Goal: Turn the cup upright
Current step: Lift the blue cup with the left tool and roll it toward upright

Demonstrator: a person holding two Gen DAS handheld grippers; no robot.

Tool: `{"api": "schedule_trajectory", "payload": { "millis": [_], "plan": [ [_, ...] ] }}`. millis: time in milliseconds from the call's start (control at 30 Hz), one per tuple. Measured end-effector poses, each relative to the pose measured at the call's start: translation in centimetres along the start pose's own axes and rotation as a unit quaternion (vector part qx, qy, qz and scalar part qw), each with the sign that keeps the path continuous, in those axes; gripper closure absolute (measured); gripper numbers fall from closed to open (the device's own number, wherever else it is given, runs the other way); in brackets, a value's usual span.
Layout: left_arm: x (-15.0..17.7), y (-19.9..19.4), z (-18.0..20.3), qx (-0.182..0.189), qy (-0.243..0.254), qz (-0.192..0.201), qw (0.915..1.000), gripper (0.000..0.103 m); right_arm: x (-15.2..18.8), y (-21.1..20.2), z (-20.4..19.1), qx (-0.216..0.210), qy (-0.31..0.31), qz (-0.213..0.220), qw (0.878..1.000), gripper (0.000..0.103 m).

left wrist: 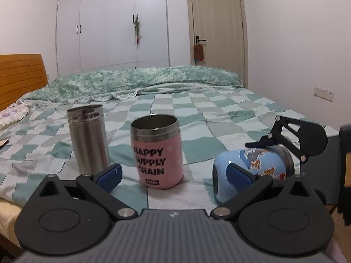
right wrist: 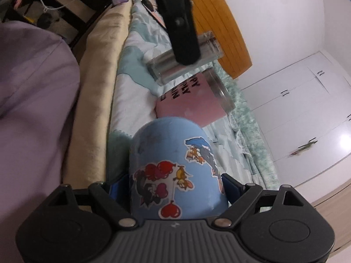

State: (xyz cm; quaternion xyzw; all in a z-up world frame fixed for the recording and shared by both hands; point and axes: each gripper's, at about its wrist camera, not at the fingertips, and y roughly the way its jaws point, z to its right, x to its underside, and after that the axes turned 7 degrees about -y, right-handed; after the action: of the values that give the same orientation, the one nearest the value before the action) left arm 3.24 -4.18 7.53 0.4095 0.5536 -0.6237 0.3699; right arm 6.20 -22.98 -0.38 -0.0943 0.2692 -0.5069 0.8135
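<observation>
A light blue cup with cartoon stickers [left wrist: 254, 166] lies on its side on the checkered bedspread, base toward my left camera, mouth to the right. My right gripper [right wrist: 173, 185] is shut on this blue cup [right wrist: 173, 166], its blue pads on both sides of the body. In the left wrist view the right gripper's black linkage [left wrist: 291, 140] sits over the cup's mouth end. My left gripper [left wrist: 174, 175] is open and empty, with the upright pink cup [left wrist: 156, 151] straight ahead between its fingers and beyond them.
A steel cup [left wrist: 87, 139] stands upright left of the pink cup, which also shows in the right wrist view [right wrist: 190, 100]. The bed [left wrist: 197, 109] has a wooden headboard [left wrist: 22, 76] at left, wardrobes and a door behind. The bed's front edge is near me.
</observation>
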Motion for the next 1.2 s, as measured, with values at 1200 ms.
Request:
{"api": "schedule_trajectory", "payload": {
  "millis": [1200],
  "plan": [
    [-0.3, 9.9, 10.6, 0.214, 0.432, -0.151, 0.8633, 0.0, 7.0, -10.3, 2.6, 0.093, 0.513, -0.041, 0.852, 0.0]
  ]
}}
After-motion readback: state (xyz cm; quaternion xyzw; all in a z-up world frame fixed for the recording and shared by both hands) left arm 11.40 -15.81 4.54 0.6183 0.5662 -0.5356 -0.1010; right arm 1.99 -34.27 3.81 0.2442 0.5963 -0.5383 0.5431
